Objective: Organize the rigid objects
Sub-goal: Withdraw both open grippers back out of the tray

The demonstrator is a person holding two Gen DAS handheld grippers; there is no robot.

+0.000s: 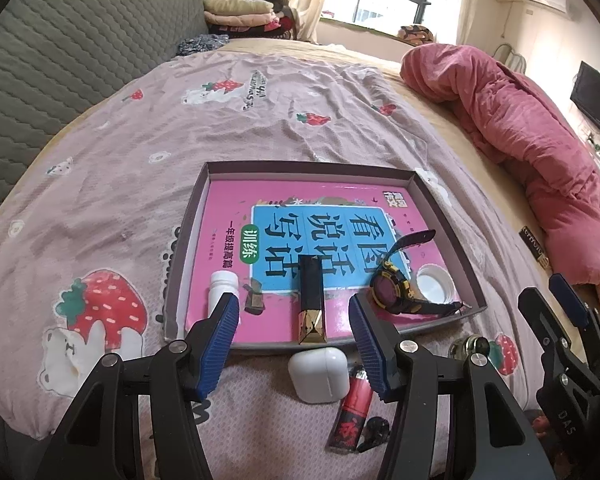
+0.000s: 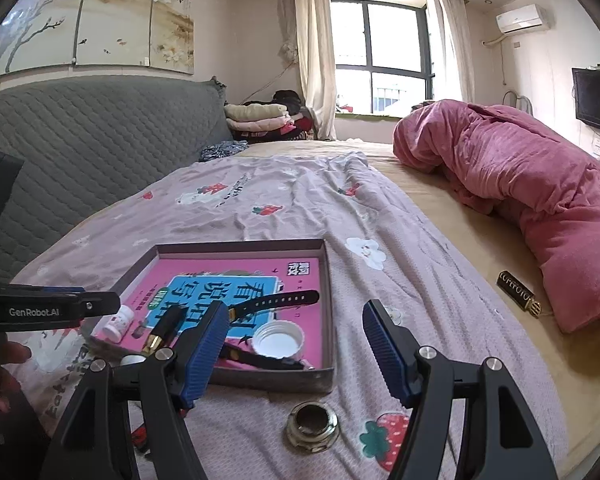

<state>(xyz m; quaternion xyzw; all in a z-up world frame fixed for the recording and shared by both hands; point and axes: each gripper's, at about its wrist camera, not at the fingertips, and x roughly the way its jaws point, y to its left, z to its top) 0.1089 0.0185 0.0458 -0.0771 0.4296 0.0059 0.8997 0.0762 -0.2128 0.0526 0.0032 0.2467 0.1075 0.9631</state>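
Observation:
A shallow grey box tray [image 1: 446, 216] [image 2: 327, 280] lies on the bed with a pink book [image 1: 228, 248] inside. On the book lie a black-and-gold lipstick [image 1: 311, 300], a white pill bottle [image 1: 221, 286], a black-yellow watch [image 1: 392, 292] and a white lid [image 1: 436, 285]. In front of the tray lie a white earbud case [image 1: 319, 374], a red lighter [image 1: 352, 412] and a metal nut [image 2: 312, 426]. My left gripper [image 1: 294, 316] is open and empty above the tray's near edge. My right gripper [image 2: 296, 332] is open and empty above the nut.
A black-and-gold bar [image 2: 518, 295] lies on the tan sheet beside a rolled pink quilt [image 2: 540, 200]. A grey padded headboard [image 2: 80, 148] runs along the left. Folded clothes [image 2: 260, 120] are stacked at the far end. A small dark object [image 1: 374, 432] lies by the lighter.

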